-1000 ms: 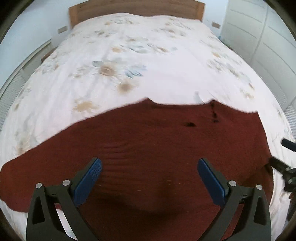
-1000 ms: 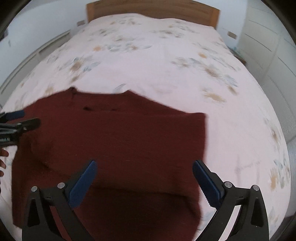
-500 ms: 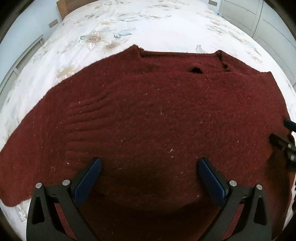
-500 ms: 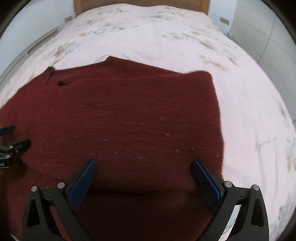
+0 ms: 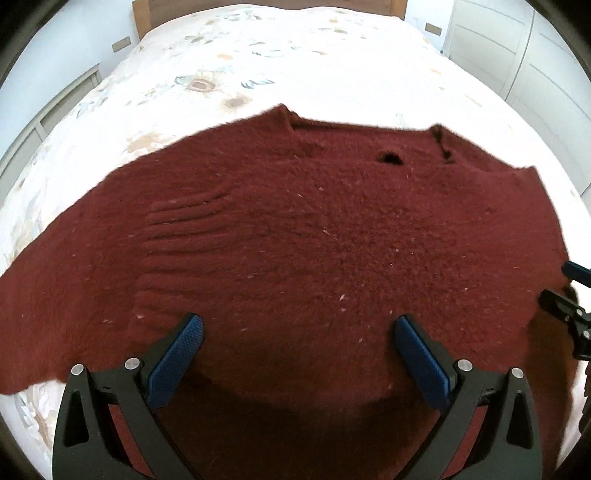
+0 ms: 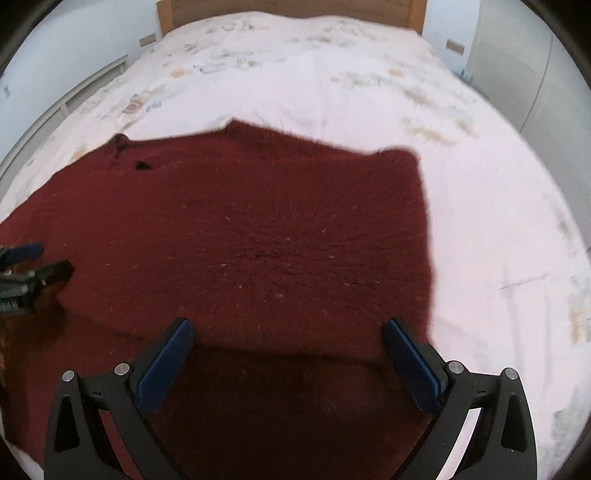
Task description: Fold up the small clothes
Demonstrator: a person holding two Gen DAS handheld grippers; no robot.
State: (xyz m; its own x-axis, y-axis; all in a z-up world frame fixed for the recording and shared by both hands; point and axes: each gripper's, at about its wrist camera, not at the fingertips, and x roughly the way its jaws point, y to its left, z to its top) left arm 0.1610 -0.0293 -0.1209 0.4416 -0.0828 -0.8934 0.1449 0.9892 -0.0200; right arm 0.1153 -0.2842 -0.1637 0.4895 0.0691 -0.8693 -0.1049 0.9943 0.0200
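Note:
A dark red knitted sweater [image 5: 314, 236] lies spread flat on the bed, neckline toward the headboard, with a small hole near the collar. My left gripper [image 5: 297, 326] hovers open over its lower middle, nothing between the blue pads. The right wrist view has the same sweater [image 6: 258, 236] with its right edge folded straight. There my right gripper [image 6: 288, 330] stands open above the lower right part, holding nothing. Each gripper shows at the other view's edge: the right gripper [image 5: 569, 291] at far right, the left gripper [image 6: 26, 273] at far left.
The bed [image 5: 332, 66] has a white floral cover and a wooden headboard [image 6: 288, 7] at the far end. White wardrobe doors [image 5: 535, 55] stand to the right. A low white ledge [image 6: 74, 99] runs along the left wall.
Both grippers dropped closer to the sweater, then drew back a little. They stayed open throughout. The sweater has not visibly shifted.

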